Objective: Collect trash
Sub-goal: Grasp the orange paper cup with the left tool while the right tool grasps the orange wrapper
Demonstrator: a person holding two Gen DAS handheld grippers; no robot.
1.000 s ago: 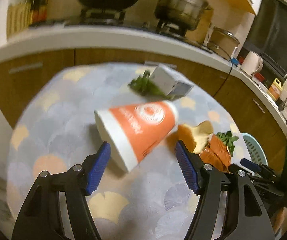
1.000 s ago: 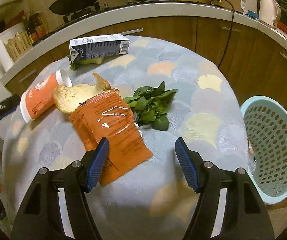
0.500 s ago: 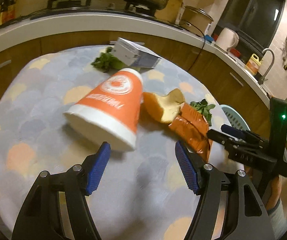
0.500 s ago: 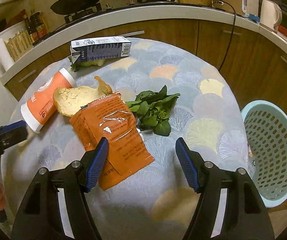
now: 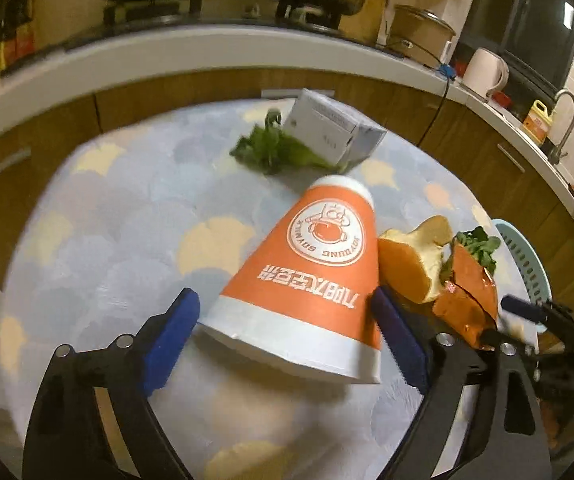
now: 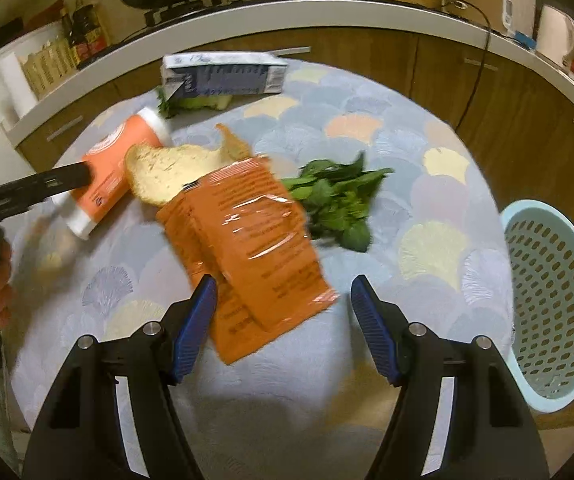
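Note:
An orange and white paper cup (image 5: 315,264) lies on its side on the round table, wide rim toward me. My left gripper (image 5: 285,296) straddles that rim, its jaws opening; the right pad (image 5: 395,340) sits close against the rim, the left pad stands off it. In the right wrist view the left gripper's finger (image 6: 39,188) lies along the cup (image 6: 107,176). My right gripper (image 6: 283,280) hangs open just before the near end of an orange foil packet (image 6: 255,232). A piece of bread (image 6: 167,168) lies between cup and packet.
Leafy greens (image 6: 335,200) lie right of the packet. A milk carton (image 6: 223,76) rests at the table's far edge with more greens (image 5: 271,152) beside it. A light blue perforated basket (image 6: 555,300) stands below the table's right edge. A counter with cookware curves behind.
My left gripper swung around and moved in on the cup, and its jaws spread wider; the cup's rim now lies between them. The right gripper has barely shifted.

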